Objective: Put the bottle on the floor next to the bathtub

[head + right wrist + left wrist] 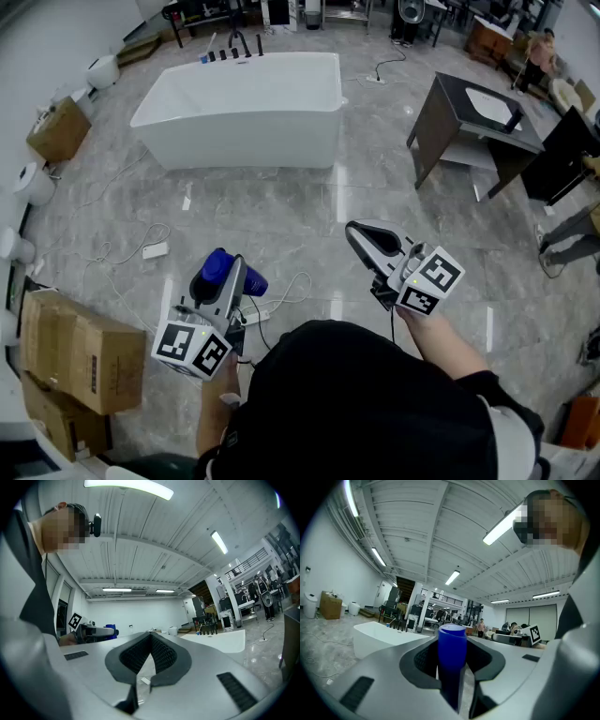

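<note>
A blue bottle [225, 270] is clamped between the jaws of my left gripper [228, 272], held level above the floor at the lower left of the head view. In the left gripper view the blue bottle [452, 660] stands upright between the dark pads. My right gripper [361, 234] is at mid right with its jaws shut and nothing between them; its pads [161, 654] meet at the tips. The white bathtub [244, 108] stands on the floor well ahead of both grippers, also seen as the bathtub [382, 637] and the bathtub [220, 641].
Cardboard boxes [80, 361] are stacked at the lower left. A white power strip [155, 250] and cables lie on the grey tiled floor [309, 216] between me and the tub. A dark cabinet with a sink [473, 122] stands at the right.
</note>
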The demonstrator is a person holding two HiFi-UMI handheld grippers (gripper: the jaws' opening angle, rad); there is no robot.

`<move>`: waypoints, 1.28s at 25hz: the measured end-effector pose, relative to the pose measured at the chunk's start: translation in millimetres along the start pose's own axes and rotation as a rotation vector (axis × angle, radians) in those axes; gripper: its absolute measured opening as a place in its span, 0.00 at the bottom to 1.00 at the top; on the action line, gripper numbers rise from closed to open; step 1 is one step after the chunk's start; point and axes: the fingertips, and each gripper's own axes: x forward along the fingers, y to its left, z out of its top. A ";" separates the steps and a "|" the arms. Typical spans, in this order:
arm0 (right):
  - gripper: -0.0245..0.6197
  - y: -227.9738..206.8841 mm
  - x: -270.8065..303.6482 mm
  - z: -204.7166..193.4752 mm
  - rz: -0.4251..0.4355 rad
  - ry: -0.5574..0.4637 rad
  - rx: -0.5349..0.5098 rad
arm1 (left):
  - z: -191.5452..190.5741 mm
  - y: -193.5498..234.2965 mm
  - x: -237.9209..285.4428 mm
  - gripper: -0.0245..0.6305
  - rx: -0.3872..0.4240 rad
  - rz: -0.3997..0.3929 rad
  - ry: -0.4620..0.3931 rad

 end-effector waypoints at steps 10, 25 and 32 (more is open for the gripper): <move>0.08 -18.0 -35.1 -6.9 -0.025 0.000 0.030 | -14.7 -29.2 18.6 0.27 0.001 -0.020 0.034; 0.08 -72.6 -132.0 -20.7 -0.091 -0.010 0.128 | -49.3 -96.3 85.0 0.27 -0.038 -0.083 0.085; 0.08 -125.0 -153.8 -24.0 -0.184 -0.029 0.181 | -62.4 -116.4 148.4 0.27 -0.053 -0.181 0.129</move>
